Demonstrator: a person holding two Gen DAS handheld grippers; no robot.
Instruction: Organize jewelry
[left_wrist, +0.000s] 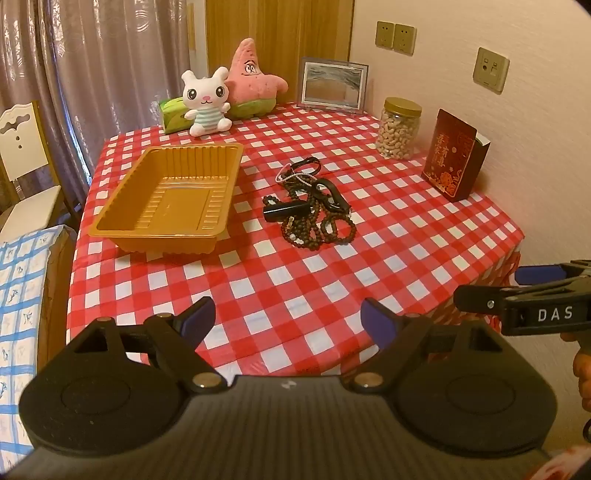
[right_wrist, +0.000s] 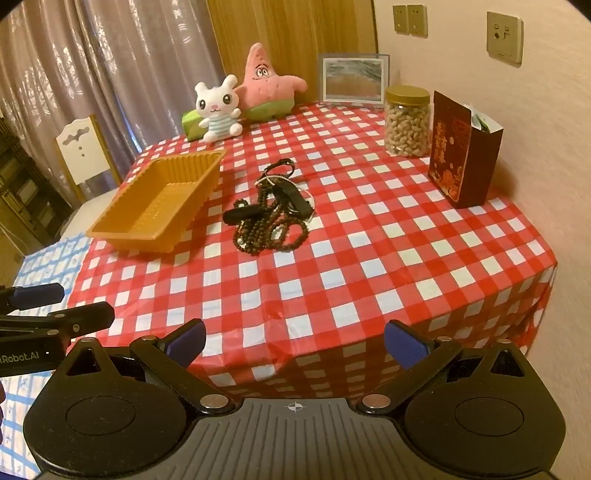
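Two grippers hang wide apart and empty at the near edge of the checked table: the left gripper and the right gripper. Ahead lies the gold tray, empty, and just right of it the tangled jewelry pile, nearer the right gripper, I judge.

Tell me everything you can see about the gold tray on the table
The tray is a shallow rectangular dish of thin, shiny golden-orange plastic with ribbed walls, a ridged floor and a flat rim. It sits upright and empty on the red-and-white checked tablecloth, left of the heap of dark bead jewelry, apart from it. Nothing touches it but the cloth.
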